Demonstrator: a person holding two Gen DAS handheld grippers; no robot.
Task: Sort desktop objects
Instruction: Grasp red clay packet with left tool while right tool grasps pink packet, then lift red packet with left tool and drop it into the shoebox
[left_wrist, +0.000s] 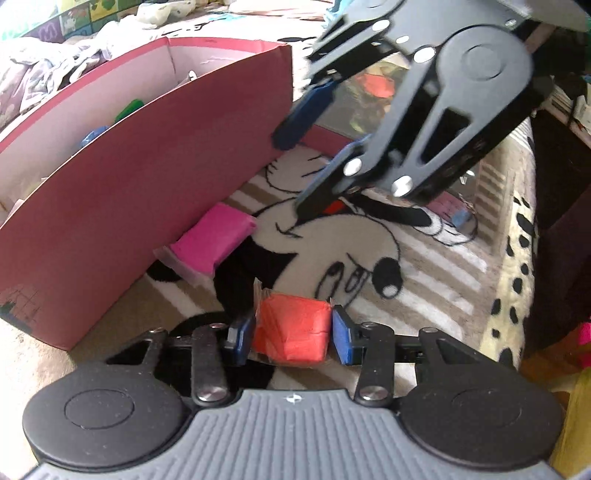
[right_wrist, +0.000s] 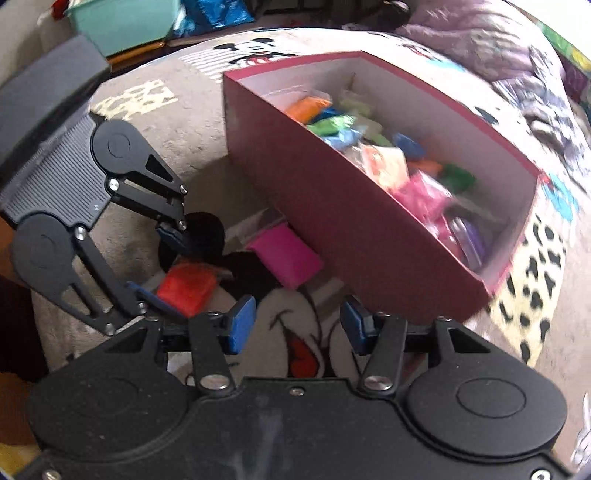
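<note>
My left gripper (left_wrist: 291, 338) is shut on a red clay packet (left_wrist: 293, 334), its blue pads pressed against both sides just above the cartoon-mouse blanket. The right wrist view shows the same left gripper (right_wrist: 180, 278) low at the left with the red packet (right_wrist: 186, 286) in it. A pink packet (left_wrist: 214, 243) lies on the blanket against the red cardboard box (left_wrist: 129, 206). My right gripper (left_wrist: 290, 177) hovers open above the blanket, holding nothing. Its own view shows the right gripper (right_wrist: 297, 325) near the pink packet (right_wrist: 284, 258) and the box wall (right_wrist: 332, 206).
Several coloured packets (right_wrist: 388, 166) fill the box. More small packets (left_wrist: 450, 210) lie on the blanket to the right, and an orange-red one (left_wrist: 376, 83) lies farther back. A teal tub (right_wrist: 122, 22) stands at the back left, crumpled bedding (right_wrist: 517, 55) behind the box.
</note>
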